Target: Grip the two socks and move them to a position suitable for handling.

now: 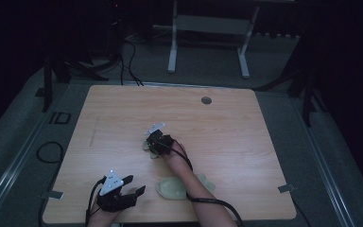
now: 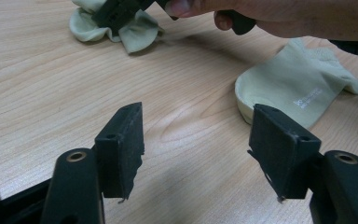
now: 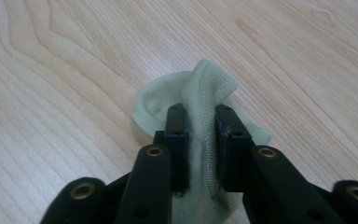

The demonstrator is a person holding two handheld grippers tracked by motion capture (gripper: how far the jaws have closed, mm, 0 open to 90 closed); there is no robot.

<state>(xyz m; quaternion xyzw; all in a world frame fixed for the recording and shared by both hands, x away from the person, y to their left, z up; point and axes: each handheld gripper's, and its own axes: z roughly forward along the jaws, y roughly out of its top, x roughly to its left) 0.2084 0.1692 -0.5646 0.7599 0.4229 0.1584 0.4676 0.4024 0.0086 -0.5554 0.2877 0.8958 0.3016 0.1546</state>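
Two pale green socks lie on the wooden table (image 1: 227, 127). Near the table's middle, my right gripper (image 1: 154, 144) points down and is shut on a bunched fold of the crumpled sock (image 3: 205, 84); the fabric is pinched between its pads (image 3: 200, 116). The left gripper view has this crumpled sock (image 2: 135, 32) at its top left, under the right gripper (image 2: 116, 11). The other sock (image 1: 170, 187) lies flat near the front edge, partly under the right forearm. My left gripper (image 1: 137, 184) rests at the front left, open and holding nothing (image 2: 196, 116), with the flat sock (image 2: 293, 93) just beyond its right jaw.
A round cable hole (image 1: 206, 100) sits near the table's far edge. Behind the table stands a white frame (image 1: 172, 42) with cables (image 1: 127, 61) on the grey floor. A cable loop (image 1: 49, 152) lies left of the table. The surroundings are dark.
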